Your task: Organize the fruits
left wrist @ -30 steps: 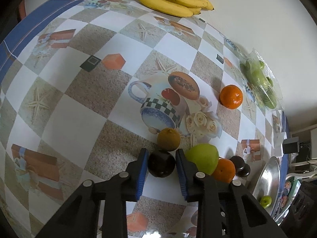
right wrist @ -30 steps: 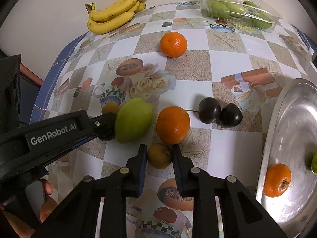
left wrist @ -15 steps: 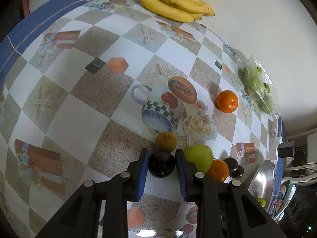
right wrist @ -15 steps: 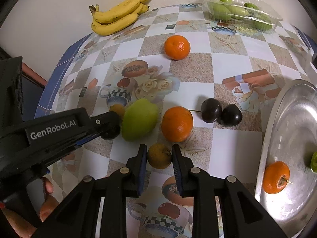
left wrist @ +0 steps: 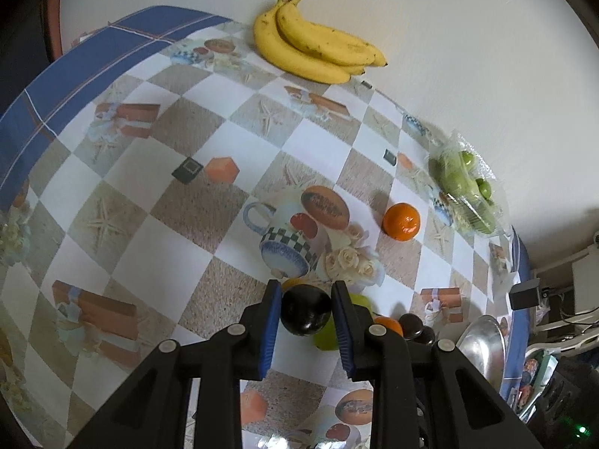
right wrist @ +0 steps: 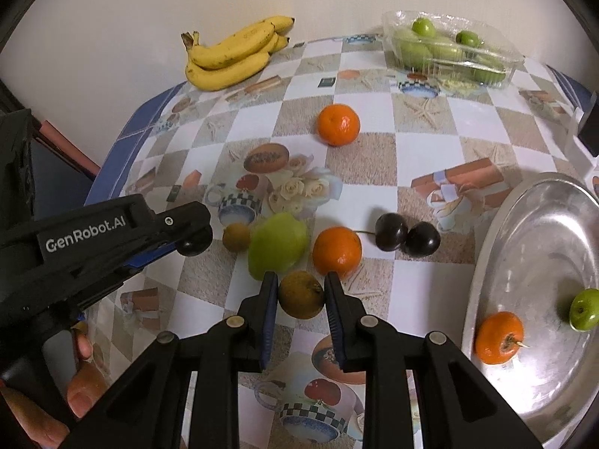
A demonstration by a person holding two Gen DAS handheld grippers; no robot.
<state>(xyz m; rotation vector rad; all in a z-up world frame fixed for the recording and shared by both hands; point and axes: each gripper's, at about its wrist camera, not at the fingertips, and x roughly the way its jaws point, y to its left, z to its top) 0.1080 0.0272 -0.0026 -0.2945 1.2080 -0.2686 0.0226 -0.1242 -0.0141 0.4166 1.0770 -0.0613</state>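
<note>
Already clamped on round fruit, left gripper on glossy dark plum, right gripper on dull brownish-yellow fruit; liable to squirt from pads before silver metal tray off right.

A glossy checkered tablecloth printed with cups, roses and gift boxes fills the frame below a plain cream wall.

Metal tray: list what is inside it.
The metal tray holds one orange and one small green fruit, apart. Its right part runs out of frame, so anything there is unseen.
</note>
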